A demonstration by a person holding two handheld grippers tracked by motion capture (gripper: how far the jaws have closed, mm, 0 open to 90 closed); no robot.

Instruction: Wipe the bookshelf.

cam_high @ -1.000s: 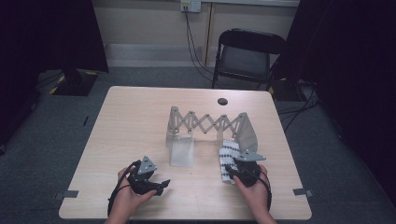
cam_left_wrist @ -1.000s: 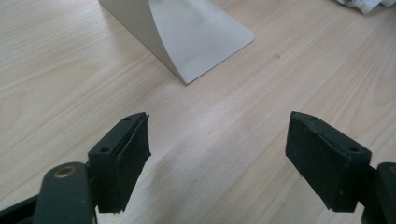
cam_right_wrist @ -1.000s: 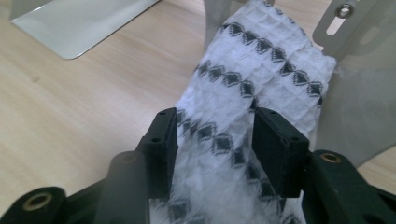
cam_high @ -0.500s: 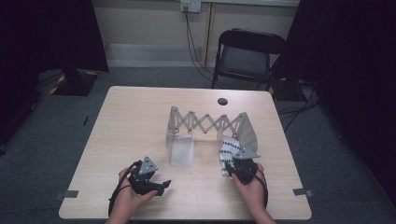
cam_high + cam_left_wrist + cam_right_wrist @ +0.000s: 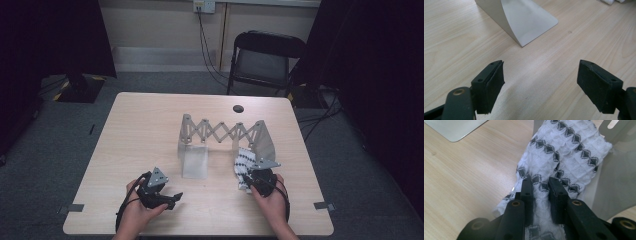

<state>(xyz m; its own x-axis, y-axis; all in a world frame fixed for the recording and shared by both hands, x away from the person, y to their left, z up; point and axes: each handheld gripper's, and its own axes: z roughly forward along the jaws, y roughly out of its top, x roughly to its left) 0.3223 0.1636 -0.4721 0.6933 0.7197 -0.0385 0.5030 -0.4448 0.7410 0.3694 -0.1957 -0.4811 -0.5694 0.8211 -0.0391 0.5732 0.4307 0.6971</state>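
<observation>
A white cloth with black diamond patterning (image 5: pixel 243 162) (image 5: pixel 564 150) lies crumpled on the table against the right end plate (image 5: pixel 265 142) (image 5: pixel 614 177) of a grey scissor-type folding rack (image 5: pixel 220 132). My right gripper (image 5: pixel 248 179) (image 5: pixel 541 182) reaches into the cloth's near end. Its jaws have just been closing and now pinch a fold of the fabric. My left gripper (image 5: pixel 175 197) (image 5: pixel 540 75) rests low over the table near the front left, jaws wide open with only bare wood between them. The rack's left end plate (image 5: pixel 194 160) (image 5: pixel 524 17) lies just ahead of it.
A small round black disc (image 5: pixel 238 108) sits on the wooden table (image 5: pixel 140 130) near the far edge. A dark folding chair (image 5: pixel 265 55) stands behind the table. Cables hang from a wall socket (image 5: pixel 204 6).
The right gripper's jaws have narrowed onto the cloth, which has bunched slightly toward it. The left gripper has stayed in place.
</observation>
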